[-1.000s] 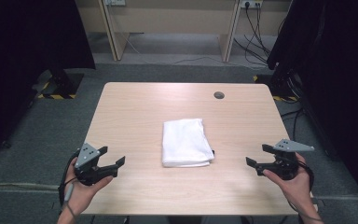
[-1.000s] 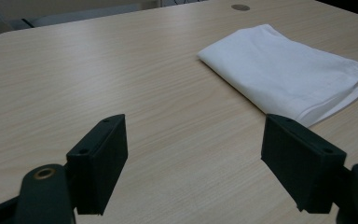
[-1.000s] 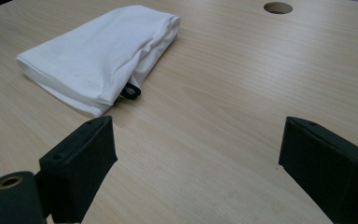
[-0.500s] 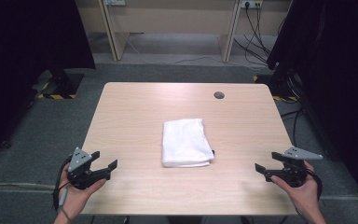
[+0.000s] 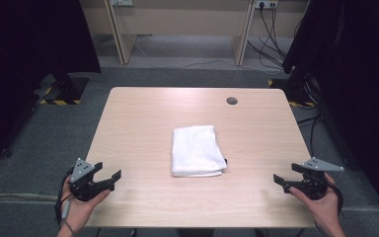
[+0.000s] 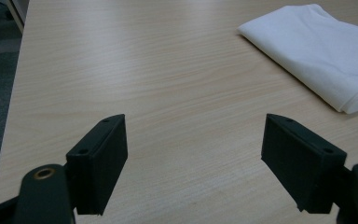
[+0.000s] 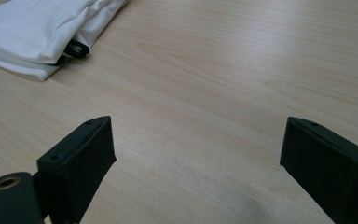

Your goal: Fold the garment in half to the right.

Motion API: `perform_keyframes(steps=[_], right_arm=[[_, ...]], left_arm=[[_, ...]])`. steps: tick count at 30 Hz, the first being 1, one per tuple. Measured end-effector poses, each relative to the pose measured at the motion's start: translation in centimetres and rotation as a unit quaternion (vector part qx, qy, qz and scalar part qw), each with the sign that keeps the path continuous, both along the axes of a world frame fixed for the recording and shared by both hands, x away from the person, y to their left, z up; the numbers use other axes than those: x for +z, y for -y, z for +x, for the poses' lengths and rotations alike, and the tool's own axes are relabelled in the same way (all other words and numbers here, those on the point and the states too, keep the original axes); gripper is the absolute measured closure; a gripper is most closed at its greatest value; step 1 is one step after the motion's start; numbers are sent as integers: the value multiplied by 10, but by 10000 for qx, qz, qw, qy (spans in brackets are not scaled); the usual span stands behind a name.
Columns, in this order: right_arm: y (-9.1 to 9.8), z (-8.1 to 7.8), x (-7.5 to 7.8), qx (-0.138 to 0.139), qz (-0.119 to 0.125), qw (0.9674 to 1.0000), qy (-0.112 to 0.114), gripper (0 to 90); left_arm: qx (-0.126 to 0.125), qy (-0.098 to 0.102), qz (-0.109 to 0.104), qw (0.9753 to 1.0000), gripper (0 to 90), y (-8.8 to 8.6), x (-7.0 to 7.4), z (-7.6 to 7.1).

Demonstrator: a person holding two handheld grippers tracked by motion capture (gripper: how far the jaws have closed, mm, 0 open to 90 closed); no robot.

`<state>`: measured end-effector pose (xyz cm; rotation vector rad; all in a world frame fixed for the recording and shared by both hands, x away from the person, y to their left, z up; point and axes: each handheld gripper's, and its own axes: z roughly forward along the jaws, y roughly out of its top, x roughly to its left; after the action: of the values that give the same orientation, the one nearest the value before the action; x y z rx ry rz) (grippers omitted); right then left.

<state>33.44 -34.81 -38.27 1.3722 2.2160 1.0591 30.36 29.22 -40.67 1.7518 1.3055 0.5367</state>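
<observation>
A folded white cloth (image 5: 197,150) lies in the middle of the wooden table (image 5: 138,118). A small black loop (image 7: 76,48) pokes out of its near right corner. My left gripper (image 5: 109,179) hovers at the table's near left corner, open and holding nothing, with the cloth (image 6: 317,51) far ahead on its right. My right gripper (image 5: 281,181) sits at the near right corner, also open and holding nothing, with the cloth (image 7: 42,32) ahead on its left. Both are well apart from the cloth.
A round dark grommet (image 5: 232,100) is set into the table near its far edge. Dark curtains hang on both sides. Cables (image 5: 271,29) trail over the floor beyond the table, under a wooden bench.
Both hands have drawn back toward the near edge and outward to the table's corners, away from the cloth. The cloth has not moved.
</observation>
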Motion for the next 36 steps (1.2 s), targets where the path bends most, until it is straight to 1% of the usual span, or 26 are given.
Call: perform_keyframes(steps=[7, 13, 18, 24, 36], right_arm=[[3, 1, -6, -99, 11, 9999, -37, 94], [5, 2, -10, -143, 4, 9999, -83, 89], [6, 3, -13, -180, 10, 9998, -78, 88], [10, 3, -15, -260, 39, 9996, -61, 87], [12, 3, -20, -322, 40, 9994, -75, 85]], left_arm=[[69, -9, 15, 10000, 223, -1, -3, 2], [70, -26, 27, 10000, 223, 0, -7, 4], [38, -33, 60, 10000, 223, 3, -9, 5], [42, -36, 42, 10000, 223, 5, -13, 5], [10, -66, 51, 10000, 222, 8, -17, 6]])
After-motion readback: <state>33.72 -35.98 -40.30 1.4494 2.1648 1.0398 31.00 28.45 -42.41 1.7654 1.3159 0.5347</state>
